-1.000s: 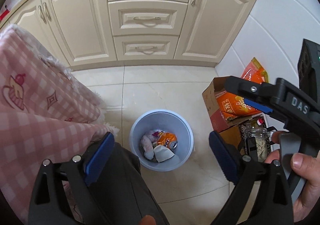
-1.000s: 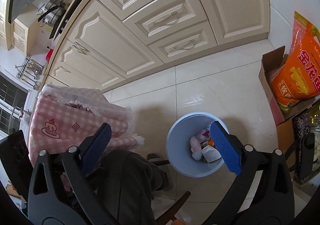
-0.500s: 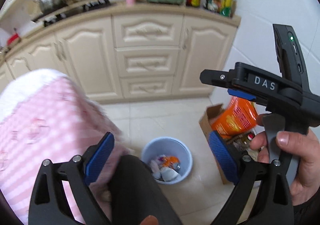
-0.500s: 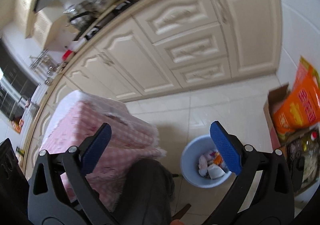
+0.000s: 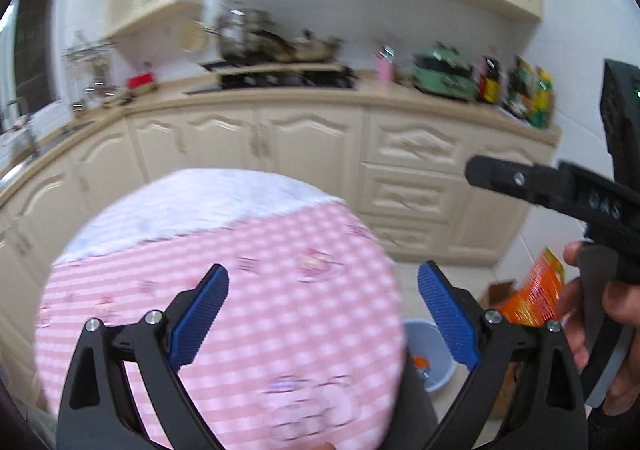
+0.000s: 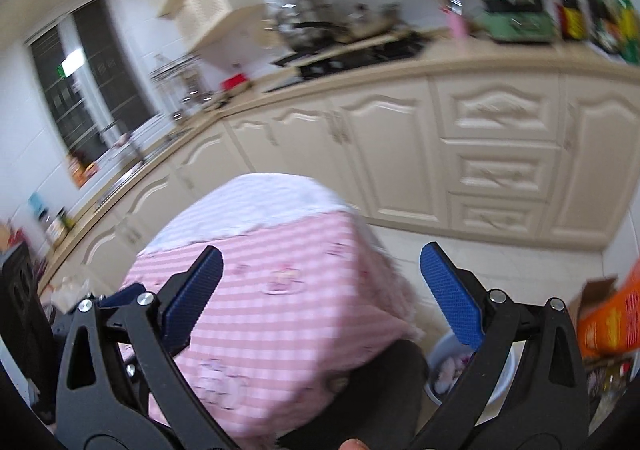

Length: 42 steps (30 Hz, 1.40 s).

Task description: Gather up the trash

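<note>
Kitchen floor: bin point(image 5: 430, 356) under right hand-held gripper point(image 6: 320, 300).

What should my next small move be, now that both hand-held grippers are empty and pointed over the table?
Probably pan both slowly across the pink checked tablecloth to look for leftover trash. The left hand-held gripper and right hand-held gripper are open and empty, the blue bin already holds trash, and the blurred frames show nothing on the cloth to grab yet.
</note>
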Available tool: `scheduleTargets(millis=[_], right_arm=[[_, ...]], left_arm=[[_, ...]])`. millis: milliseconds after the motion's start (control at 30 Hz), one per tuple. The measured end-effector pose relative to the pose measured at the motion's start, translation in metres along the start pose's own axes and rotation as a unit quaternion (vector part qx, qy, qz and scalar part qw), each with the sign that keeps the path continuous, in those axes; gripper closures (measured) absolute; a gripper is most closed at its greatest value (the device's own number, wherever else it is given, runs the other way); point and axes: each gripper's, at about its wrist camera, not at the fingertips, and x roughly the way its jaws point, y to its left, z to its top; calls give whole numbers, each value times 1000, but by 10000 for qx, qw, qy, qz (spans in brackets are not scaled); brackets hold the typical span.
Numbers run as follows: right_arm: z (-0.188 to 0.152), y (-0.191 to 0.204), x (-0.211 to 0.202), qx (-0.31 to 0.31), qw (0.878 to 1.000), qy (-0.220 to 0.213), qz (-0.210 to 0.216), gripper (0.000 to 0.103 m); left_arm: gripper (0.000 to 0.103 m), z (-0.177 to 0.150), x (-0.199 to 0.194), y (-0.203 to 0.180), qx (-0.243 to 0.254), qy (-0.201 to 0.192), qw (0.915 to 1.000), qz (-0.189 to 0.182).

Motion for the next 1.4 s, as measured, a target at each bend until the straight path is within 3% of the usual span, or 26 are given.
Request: scheduleTargets(millis=[267, 600, 900, 1400], right_arm=[[6, 105, -2, -755, 9960, -303, 362, 6], [4, 197, -18, -1333, 9872, -665, 562, 6], [0, 230, -32, -1513, 9822, -945, 582, 6], [-2, 233, -33, -1465, 9822, -1038, 550, 6]], left_arm=[[10, 6, -85, 75, -511, -763, 9923, 836], [7, 3, -162, 126, -890, -1388, 9706, 1755], [7, 1, -197, 146, -1137, -1639, 9571, 2100], [5, 3, -207, 145, -1137, -1820, 9513, 2213]])
